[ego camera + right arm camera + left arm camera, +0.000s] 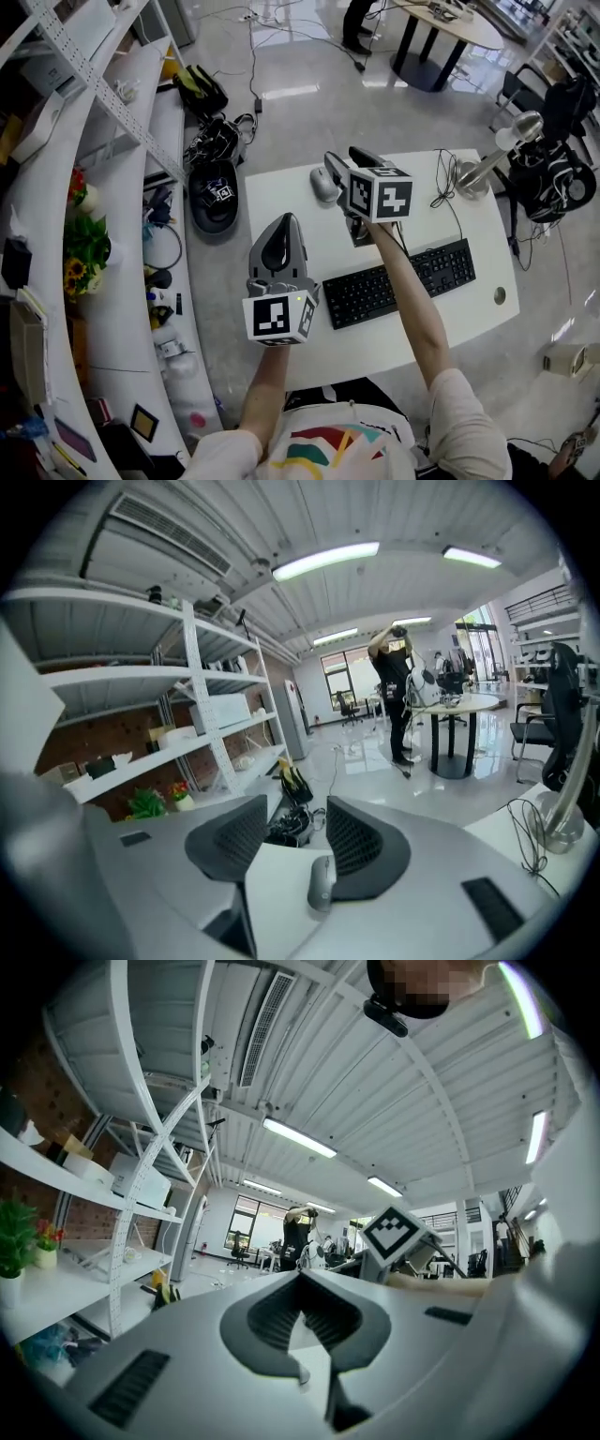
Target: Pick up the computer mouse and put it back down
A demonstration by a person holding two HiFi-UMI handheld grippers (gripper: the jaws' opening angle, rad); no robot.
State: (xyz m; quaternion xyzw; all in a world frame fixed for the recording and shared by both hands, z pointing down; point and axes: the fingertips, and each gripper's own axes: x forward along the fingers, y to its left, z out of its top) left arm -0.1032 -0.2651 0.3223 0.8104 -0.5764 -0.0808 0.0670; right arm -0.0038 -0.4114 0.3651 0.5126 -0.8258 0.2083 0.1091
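Finds the mouse (pixel 323 185) flat on the tabletop (pixel 281 199) at upper centre, gripped by nothing. Holds the right gripper (pixel 295 822) open and empty just beside it, fit for reaching or for release. Parks the left gripper (pixel 300 1279) closed and empty, lower left, out of the way.

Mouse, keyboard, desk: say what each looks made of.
Mouse: likely plastic, grey and smooth, with a soft sheen on its rounded back.
Keyboard: likely plastic, black and matte, with no glare on the keys.
Desk: smooth white top, probably laminate or painted board; the look leaves it open.
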